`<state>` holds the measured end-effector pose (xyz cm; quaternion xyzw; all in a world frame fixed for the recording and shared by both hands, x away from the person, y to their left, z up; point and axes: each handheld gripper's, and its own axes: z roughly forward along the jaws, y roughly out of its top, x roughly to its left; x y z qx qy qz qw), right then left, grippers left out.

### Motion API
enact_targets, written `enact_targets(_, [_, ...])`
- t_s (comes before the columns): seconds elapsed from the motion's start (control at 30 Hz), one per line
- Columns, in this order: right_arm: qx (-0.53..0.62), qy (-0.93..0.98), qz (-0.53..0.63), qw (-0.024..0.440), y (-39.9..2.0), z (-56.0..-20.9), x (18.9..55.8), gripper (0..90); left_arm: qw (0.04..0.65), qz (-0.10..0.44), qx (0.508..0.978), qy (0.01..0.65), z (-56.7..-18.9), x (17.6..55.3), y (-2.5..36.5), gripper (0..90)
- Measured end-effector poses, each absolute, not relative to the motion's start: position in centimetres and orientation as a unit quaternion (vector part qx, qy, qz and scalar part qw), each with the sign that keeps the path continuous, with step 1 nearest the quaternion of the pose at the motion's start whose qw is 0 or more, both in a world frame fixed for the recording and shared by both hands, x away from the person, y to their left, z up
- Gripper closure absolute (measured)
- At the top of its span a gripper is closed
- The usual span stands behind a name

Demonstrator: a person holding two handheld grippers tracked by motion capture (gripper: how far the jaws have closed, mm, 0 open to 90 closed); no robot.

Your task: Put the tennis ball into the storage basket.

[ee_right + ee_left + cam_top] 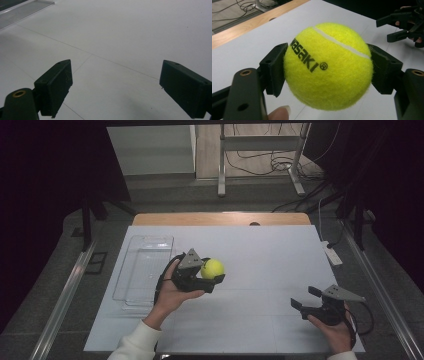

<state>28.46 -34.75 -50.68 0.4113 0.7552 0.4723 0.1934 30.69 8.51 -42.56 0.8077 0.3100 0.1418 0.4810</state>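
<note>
A yellow tennis ball (212,268) with black lettering is held just above the white table (260,250), left of centre. My left gripper (212,272) is shut on it, and in the left gripper view both black pads press the sides of the tennis ball (328,66). At the near right of the table my right gripper (303,298) rests in a hand, jaws wide apart. In the right gripper view its two pads (53,86) frame bare white table with nothing between them. That right gripper (400,27) also appears far off in the left gripper view.
A clear plastic tray (142,270) lies on the table's left side, just left of my left hand. A strip of wooden tabletop (220,218) runs along the far edge. Beyond it stand a metal frame and cables on the floor.
</note>
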Motion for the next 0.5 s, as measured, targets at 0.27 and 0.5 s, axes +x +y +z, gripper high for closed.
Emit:
enact_targets(0.27, [0.411, 0.756, 0.471, 0.194, -34.7, -50.7, 28.5, 11.6, 0.485, 0.149, 0.801, 0.317, -42.2, 30.8, 9.1, 26.5])
enact_targets(0.5, [0.412, 0.755, 0.471, 0.194, -34.7, -50.7, 28.5, 11.5, 0.488, 0.154, 0.795, 0.325, -42.0, 30.9, 9.9, 26.5])
